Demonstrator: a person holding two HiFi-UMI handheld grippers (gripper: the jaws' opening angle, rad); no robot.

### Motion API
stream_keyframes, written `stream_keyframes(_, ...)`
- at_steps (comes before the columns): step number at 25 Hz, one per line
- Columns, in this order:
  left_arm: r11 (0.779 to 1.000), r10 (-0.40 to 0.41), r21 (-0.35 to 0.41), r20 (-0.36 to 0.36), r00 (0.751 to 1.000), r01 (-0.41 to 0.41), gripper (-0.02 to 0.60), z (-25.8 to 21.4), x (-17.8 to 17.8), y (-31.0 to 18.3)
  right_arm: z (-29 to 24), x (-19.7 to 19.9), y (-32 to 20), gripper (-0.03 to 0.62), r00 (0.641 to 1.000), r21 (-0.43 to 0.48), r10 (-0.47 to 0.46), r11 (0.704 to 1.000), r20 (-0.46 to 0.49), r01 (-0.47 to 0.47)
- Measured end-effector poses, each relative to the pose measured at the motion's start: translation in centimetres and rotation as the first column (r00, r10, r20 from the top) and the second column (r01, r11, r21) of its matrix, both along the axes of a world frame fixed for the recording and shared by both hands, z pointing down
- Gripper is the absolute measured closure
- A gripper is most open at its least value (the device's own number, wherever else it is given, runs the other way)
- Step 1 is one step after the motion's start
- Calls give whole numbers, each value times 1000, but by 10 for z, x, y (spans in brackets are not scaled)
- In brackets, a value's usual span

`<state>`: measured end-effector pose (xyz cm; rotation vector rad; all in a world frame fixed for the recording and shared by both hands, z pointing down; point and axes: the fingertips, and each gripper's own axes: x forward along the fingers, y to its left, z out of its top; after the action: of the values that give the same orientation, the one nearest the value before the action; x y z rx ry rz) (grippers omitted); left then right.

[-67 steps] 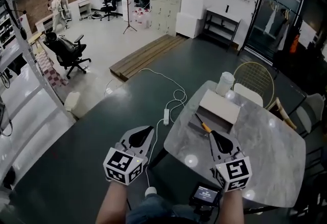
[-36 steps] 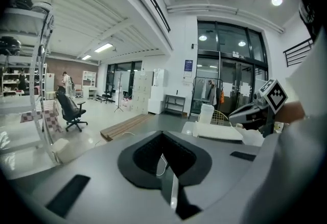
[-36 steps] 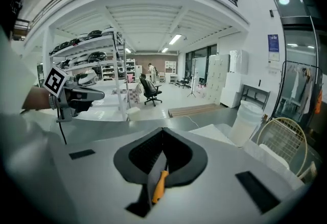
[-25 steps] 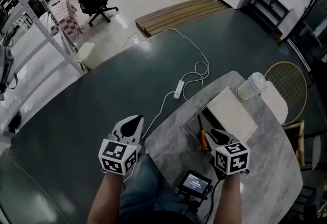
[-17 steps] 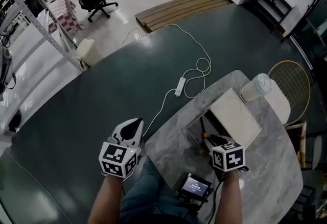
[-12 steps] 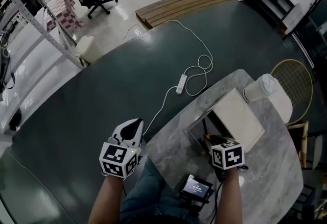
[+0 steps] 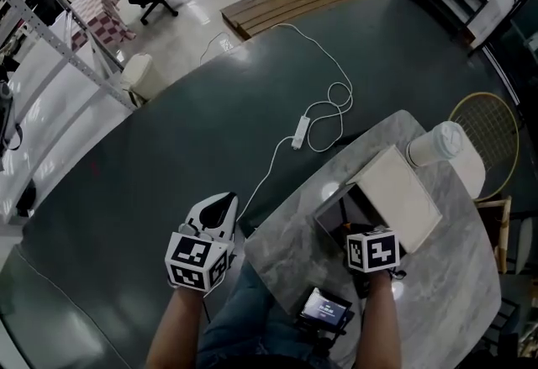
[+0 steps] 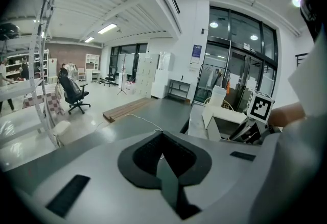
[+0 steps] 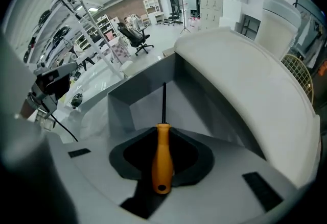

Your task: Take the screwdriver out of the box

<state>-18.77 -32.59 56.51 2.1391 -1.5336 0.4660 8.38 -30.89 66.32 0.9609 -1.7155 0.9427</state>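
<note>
An orange-handled screwdriver [image 9: 163, 156] lies in the open grey box [image 9: 134, 103], its dark shaft pointing at the far wall. My right gripper [image 9: 163, 129] points steeply down into the box; its jaws have just been closing and now sit against the handle on both sides. In the head view the right gripper's marker cube [image 7: 372, 250] covers the screwdriver at the box [image 7: 334, 209], whose white lid [image 7: 397, 195] stands open to the right. My left gripper [image 7: 220, 213] hangs off the table's left edge over the floor, shut and empty.
The box rests on a marble table [image 7: 286, 234]. A white lidded cup [image 7: 437, 143] stands behind the lid. A small screen device [image 7: 324, 308] sits at the table's near edge. A white cable with a power strip [image 7: 298, 132] lies on the dark floor; a wire chair [image 7: 498, 117] stands at the right.
The right gripper has dropped into the box and tipped downward, covering the orange handle that showed beside it a second ago. The left gripper has sunk a little.
</note>
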Motion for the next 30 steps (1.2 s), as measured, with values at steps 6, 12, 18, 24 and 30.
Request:
stream_keyframes(6,1000,19,13,-11,1000,-19,569,-7,2,-6,-6,1,2,505,999,23,-12,1000,-39,13)
stream_keyframes(12,998,38,55,0,999,-38,569,-27,6,-8,-26,1,3,507,1000,80,-14,997,4,13)
stream_keyframes(18,992,38,116,14,999,-39,569,-57,6,-7,-62,1,-8,507,1000,177,-15,984,24,11)
stream_keyframes(24,985,37,171,23,999,-41,569,-79,12,6,-92,-2,-8,507,997,290,-28,957,71,6)
stream_keyframes(30,969,46,240,45,998,-56,569,-102,13,15,-128,-10,-16,506,993,448,-32,894,109,-20)
